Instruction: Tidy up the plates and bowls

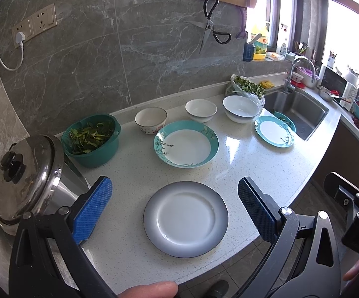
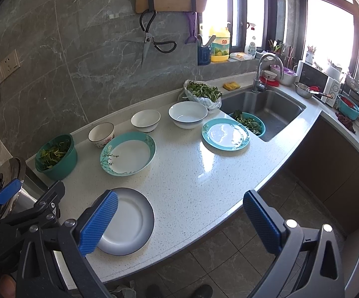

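Note:
A grey-rimmed white plate [image 1: 185, 219] [image 2: 127, 222] lies at the counter's front edge. Behind it sits a deep teal-rimmed plate [image 1: 186, 143] [image 2: 127, 153]. A smaller teal plate [image 1: 274, 131] [image 2: 225, 134] lies by the sink. Three bowls stand in a row at the back: a flower-patterned one [image 1: 150, 120] [image 2: 101, 134], a small white one [image 1: 200, 110] [image 2: 145, 120] and a large white one [image 1: 241, 108] [image 2: 187, 114]. My left gripper [image 1: 174, 211] is open and empty, hovering over the grey plate. My right gripper [image 2: 179, 221] is open and empty, right of that plate at the counter edge.
A steel pot with lid [image 1: 27, 178] stands at the left. A teal colander of greens [image 1: 92, 140] is behind it. A bag of greens [image 1: 246, 88] and a sink [image 2: 268, 109] with another colander [image 2: 250, 123] are to the right. Scissors [image 1: 210, 24] hang on the wall.

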